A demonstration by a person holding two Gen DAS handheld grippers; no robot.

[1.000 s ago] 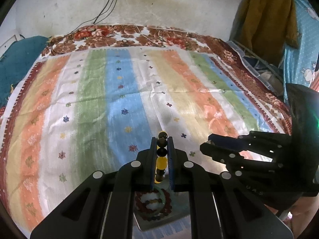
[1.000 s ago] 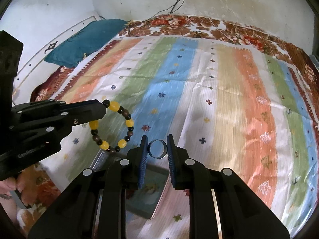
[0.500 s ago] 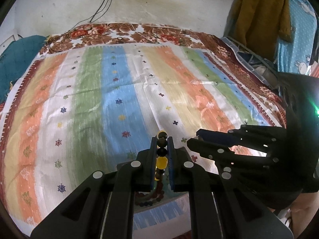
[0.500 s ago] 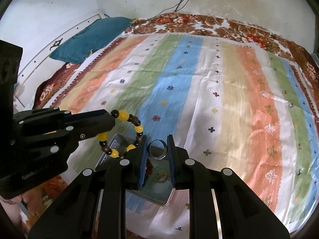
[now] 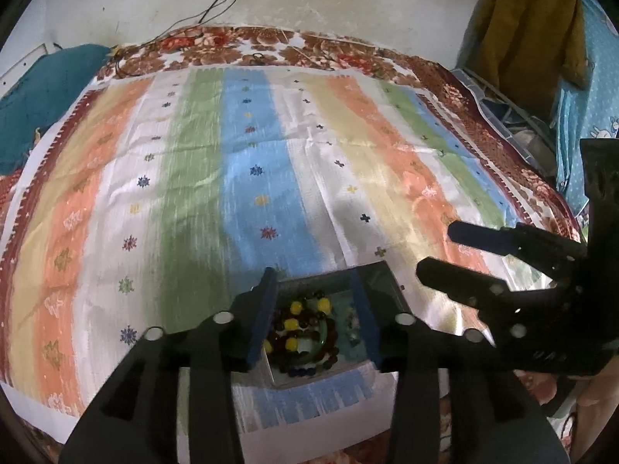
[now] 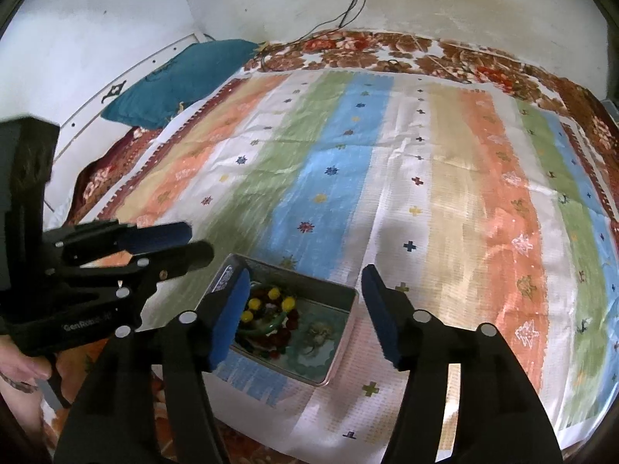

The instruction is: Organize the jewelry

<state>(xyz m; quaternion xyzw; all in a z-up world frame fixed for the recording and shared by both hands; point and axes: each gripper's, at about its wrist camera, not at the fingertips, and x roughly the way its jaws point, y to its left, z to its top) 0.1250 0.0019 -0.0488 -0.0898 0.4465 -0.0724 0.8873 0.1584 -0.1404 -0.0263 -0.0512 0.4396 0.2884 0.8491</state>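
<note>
Hovering over the metal tin (image 6: 340,297) on the bed, both tongs spread, nothing between the fingers. Left tongs (image 5: 315,305) have just been opening; their blue pads (image 5: 263,317) frame the tin from above, not touching anything. Right tongs (image 6: 305,305) have just been opening too, wide gap, tin visible through it. The bead bracelet (image 5: 296,323) with yellow and dark beads lies inside the tin, on top of a pile of other beads and a green bangle (image 6: 263,326). The ring can't be picked out in the tin, too small and blurred. Tin sits near the front edge of the striped sheet (image 6: 387,178), on the blue-and-white band. Each tongs shows in the other's camera, side by side, close but apart. A hand (image 6: 19,367) grips the left handle at lower left in the right view.
</note>
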